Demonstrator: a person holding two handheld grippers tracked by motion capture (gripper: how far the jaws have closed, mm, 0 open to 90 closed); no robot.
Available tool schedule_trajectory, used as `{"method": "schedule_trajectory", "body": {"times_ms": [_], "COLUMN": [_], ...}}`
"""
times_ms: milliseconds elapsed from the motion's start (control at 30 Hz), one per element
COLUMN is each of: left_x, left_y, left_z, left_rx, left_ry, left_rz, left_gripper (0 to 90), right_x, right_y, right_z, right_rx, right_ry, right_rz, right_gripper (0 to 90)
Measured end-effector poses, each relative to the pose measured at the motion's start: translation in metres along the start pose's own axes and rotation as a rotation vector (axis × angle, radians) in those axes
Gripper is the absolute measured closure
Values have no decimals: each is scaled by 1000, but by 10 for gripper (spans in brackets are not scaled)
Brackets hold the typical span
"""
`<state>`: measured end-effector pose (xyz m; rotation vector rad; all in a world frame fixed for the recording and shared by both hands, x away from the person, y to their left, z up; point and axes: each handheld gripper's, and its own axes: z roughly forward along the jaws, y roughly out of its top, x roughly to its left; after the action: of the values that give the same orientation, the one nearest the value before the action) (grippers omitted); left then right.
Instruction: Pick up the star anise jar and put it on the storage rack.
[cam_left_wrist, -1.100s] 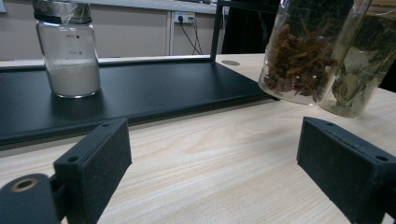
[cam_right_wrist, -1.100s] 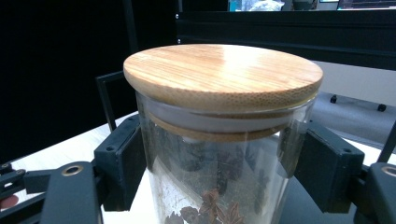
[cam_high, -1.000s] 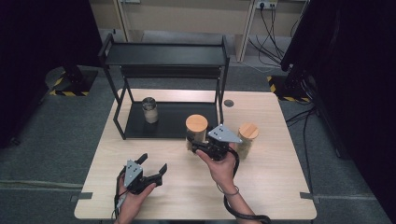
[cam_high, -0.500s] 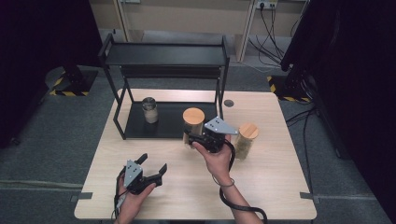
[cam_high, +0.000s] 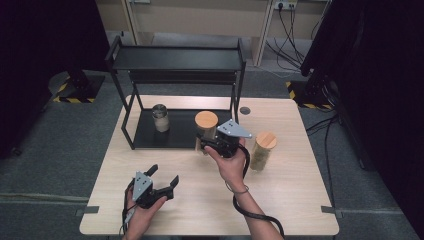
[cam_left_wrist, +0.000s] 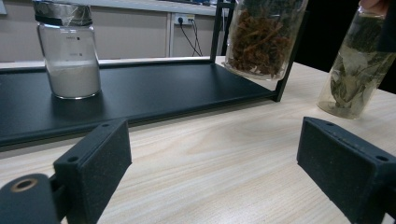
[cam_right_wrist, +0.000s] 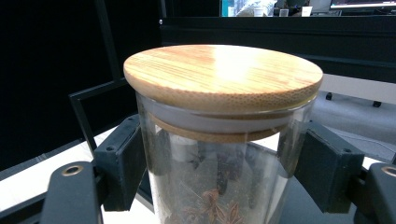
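My right gripper (cam_high: 204, 144) is shut on a glass jar with a round wooden lid (cam_high: 206, 120), gripping the glass just below the lid. In the right gripper view the jar (cam_right_wrist: 223, 79) sits between both pads, with dark spices and star anise inside. It hangs slightly above the front right corner of the black rack's lower shelf (cam_high: 150, 137); from the left gripper view the same jar (cam_left_wrist: 261, 37) floats just over the shelf edge (cam_left_wrist: 140, 88). My left gripper (cam_high: 164, 175) rests low over the table's front left, open and holding nothing (cam_left_wrist: 215, 140).
A small jar of white powder (cam_high: 161, 118) stands on the lower shelf at the left (cam_left_wrist: 70, 51). A second wooden-lidded jar with dried leaves (cam_high: 263, 149) stands on the table right of my right hand. The rack's top shelf (cam_high: 175, 59) overhangs the lower one.
My right gripper has carried the jar to the left and away from me, toward the rack's lower shelf, rising slightly. The left gripper has stayed put.
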<state>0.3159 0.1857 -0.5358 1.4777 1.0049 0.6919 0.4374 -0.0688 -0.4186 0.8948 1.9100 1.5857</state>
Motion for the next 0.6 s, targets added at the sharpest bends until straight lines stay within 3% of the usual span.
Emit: {"method": "schedule_trajectory", "body": {"times_ms": [600], "left_x": [0], "left_y": [0], "left_z": [0], "left_rx": [-2], "left_ry": [-2], "left_rz": [-6], "left_gripper": [96], "right_x": [4], "right_y": [5], "right_z": [23], "right_rx": [13], "right_ry": [2], "right_rz": [-14], "right_gripper": [253]}}
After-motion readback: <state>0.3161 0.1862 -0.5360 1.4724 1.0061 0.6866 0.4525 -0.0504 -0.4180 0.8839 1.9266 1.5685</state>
